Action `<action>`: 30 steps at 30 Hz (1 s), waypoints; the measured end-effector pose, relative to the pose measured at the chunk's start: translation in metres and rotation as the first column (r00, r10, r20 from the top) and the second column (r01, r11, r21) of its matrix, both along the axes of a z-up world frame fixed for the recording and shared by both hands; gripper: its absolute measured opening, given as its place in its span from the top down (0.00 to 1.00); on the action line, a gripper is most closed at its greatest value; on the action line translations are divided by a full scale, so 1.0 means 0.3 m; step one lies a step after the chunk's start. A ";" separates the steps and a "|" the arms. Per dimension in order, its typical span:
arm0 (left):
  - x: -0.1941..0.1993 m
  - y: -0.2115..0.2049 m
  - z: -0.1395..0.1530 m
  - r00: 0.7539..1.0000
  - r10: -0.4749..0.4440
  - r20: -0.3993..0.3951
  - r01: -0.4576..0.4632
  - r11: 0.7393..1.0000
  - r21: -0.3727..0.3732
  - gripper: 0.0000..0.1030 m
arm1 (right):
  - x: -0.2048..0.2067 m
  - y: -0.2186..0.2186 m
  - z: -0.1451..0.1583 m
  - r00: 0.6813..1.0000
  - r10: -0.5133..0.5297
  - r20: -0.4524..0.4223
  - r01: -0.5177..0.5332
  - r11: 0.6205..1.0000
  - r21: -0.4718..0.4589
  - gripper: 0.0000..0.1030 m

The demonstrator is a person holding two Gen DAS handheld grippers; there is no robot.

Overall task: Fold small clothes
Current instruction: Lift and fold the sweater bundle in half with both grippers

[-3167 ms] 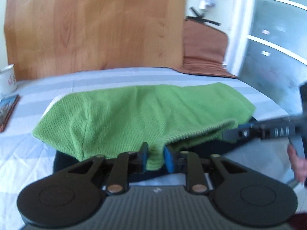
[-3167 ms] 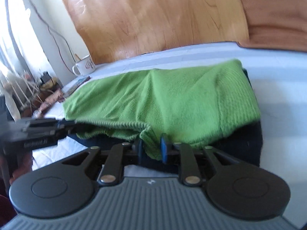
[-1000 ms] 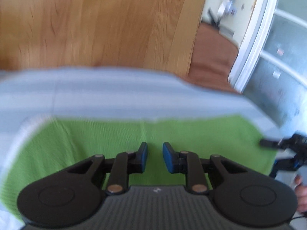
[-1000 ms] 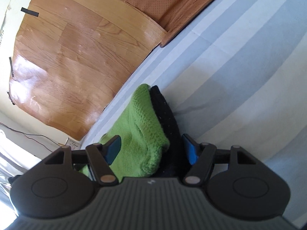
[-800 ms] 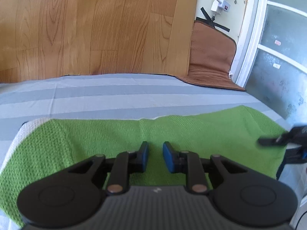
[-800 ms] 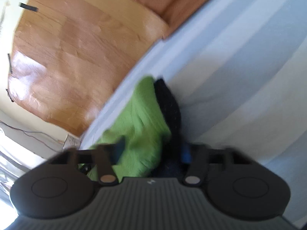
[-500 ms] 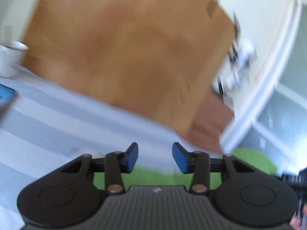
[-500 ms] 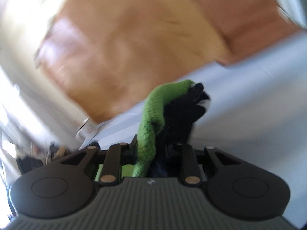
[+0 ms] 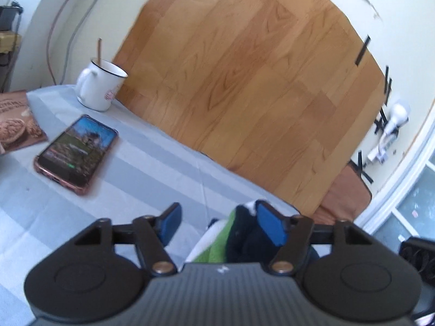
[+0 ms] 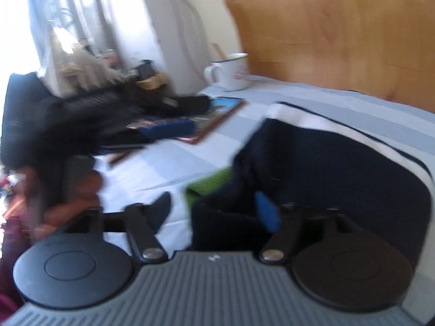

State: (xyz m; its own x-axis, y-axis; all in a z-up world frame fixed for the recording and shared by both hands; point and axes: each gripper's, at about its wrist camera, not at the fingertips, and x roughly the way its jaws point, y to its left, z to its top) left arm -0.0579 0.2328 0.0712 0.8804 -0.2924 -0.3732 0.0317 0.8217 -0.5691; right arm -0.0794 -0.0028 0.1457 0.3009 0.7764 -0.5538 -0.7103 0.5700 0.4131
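Left hand-held gripper (image 9: 217, 224) jaws just opened, pads clear of garment (image 9: 239, 233) at lower centre. Right hand-held gripper (image 10: 214, 212) likewise just opened over garment, blurred.

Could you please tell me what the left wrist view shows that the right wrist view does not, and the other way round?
Only the left wrist view shows the snack packet at the table's far left, the black tape strips on the wood panel's edge and the white plug on the wall. Only the right wrist view shows the window clutter, a hand on a claw's handle, and the dark garment spread wide with its white stripe. Both show the mug, the phone, the wood panel, the striped cloth and a green fold.
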 end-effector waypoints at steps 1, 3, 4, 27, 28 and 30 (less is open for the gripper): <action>0.005 -0.013 0.000 1.000 -0.017 -0.003 0.017 1.000 0.006 0.26 | 0.006 -0.037 0.015 1.000 0.001 -0.004 -0.001 0.999 0.035 0.26; 0.030 -0.045 0.001 0.999 -0.049 -0.012 0.049 0.999 0.024 0.18 | 0.022 -0.145 0.047 0.997 -0.066 -0.028 0.069 0.991 0.113 0.26; 0.045 -0.057 0.000 0.998 -0.063 -0.020 0.064 0.997 0.034 0.16 | 0.036 -0.193 0.060 0.993 -0.109 -0.048 0.115 0.982 0.148 0.26; 0.228 -0.288 -0.024 0.966 -0.215 -0.146 0.224 0.973 0.052 0.54 | 0.242 -0.563 -0.047 0.918 -0.282 -0.279 0.362 0.884 0.295 0.52; 0.294 -0.325 0.002 0.968 -0.221 -0.118 0.232 0.969 0.083 0.54 | 0.291 -0.569 -0.028 0.923 -0.302 -0.238 0.366 0.881 0.301 0.52; 0.414 -0.390 0.034 0.971 -0.227 -0.071 0.234 0.965 0.117 0.54 | 0.383 -0.615 0.008 0.922 -0.354 -0.161 0.387 0.873 0.298 0.52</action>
State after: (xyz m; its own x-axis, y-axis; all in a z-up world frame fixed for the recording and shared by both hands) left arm 0.0662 0.1158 0.0814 0.7711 -0.4334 -0.4665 0.1990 0.8599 -0.4700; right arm 0.0356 -0.1874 0.1482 0.5583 0.7576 -0.3382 -0.4197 0.6095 0.6725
